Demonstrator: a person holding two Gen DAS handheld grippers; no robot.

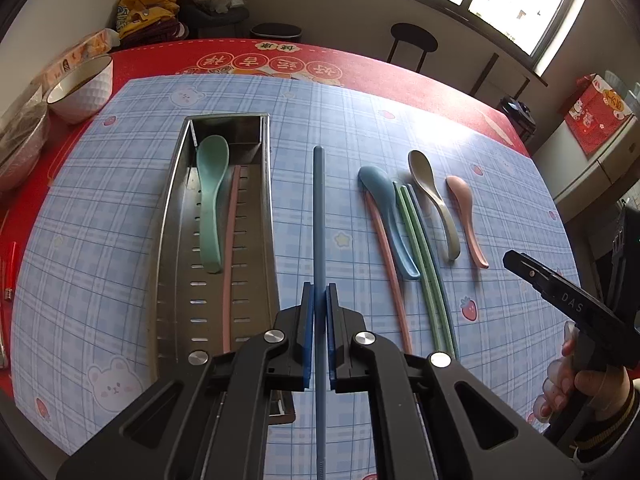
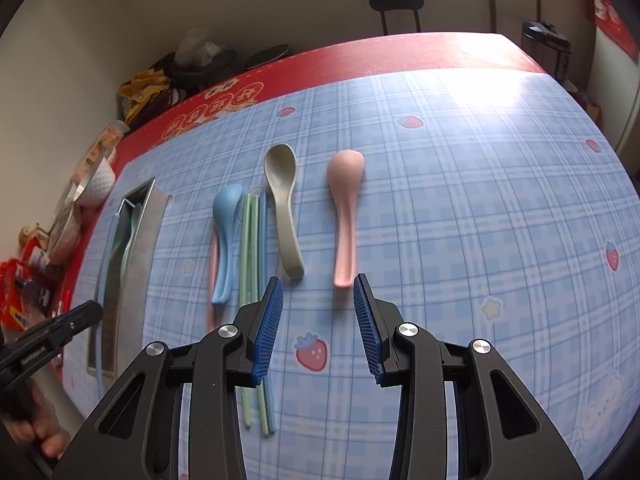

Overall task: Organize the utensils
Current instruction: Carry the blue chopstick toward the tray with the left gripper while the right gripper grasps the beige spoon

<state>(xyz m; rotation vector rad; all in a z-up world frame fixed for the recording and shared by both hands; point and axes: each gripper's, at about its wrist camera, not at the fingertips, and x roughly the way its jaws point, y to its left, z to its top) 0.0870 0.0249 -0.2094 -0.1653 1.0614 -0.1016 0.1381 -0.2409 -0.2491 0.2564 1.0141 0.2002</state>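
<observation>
Left gripper (image 1: 319, 300) clamped on a blue chopstick (image 1: 319, 216), held above the checked mat beside the steel utensil tray (image 1: 172, 216), which contains a green spoon (image 1: 212, 200) and pink chopstick (image 1: 231, 240). Right gripper (image 2: 318, 292) partly open, empty, just short of the pink spoon (image 2: 345, 208) and grey spoon (image 2: 282, 200).

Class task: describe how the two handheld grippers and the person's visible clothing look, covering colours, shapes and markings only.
Both the left gripper and the right gripper are black, with angular fingers, triangular cut-outs and round silver pivot bolts. Their pads are blue and ribbed. White lettering marks each gripper's body as seen from the other camera. The person's sleeve is dark with a yellow-striped cuff.
</observation>
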